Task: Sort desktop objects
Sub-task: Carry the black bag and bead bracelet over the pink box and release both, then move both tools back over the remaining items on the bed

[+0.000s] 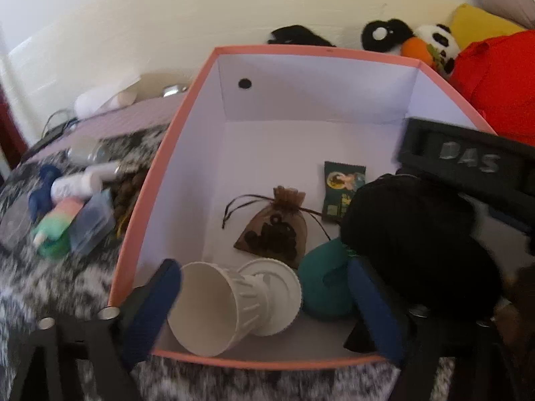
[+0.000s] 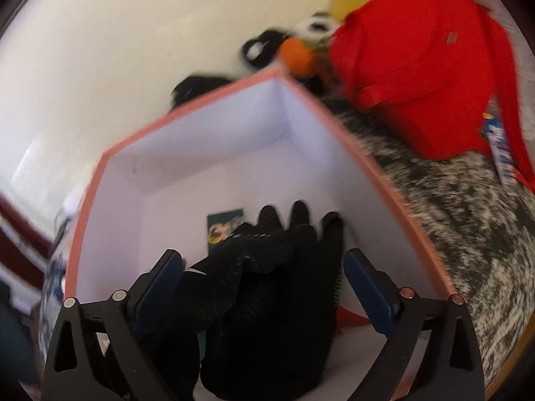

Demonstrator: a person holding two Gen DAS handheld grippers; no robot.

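A pink-rimmed box (image 1: 160, 180) with a white inside stands on a mottled black-and-white surface. On its floor lie a white ribbed cup (image 1: 230, 304) on its side, a brown drawstring pouch (image 1: 272, 230), a dark green packet (image 1: 342, 190) and a teal object (image 1: 321, 287). My left gripper (image 1: 264, 304) is open over the box's near edge, with the cup between its blue pads without touching them. My right gripper (image 2: 262, 287) is open inside the box. A black glove (image 2: 267, 284) lies between its fingers, fingertips pointing towards the green packet (image 2: 225, 229).
Left of the box lie small bottles (image 1: 78, 183), a clear plastic case (image 1: 92, 225) and a green-and-pink item (image 1: 55, 229). A red backpack (image 2: 418, 67), a panda plush (image 1: 434, 43) and a yellow cushion (image 1: 481, 25) crowd the right and back by the wall.
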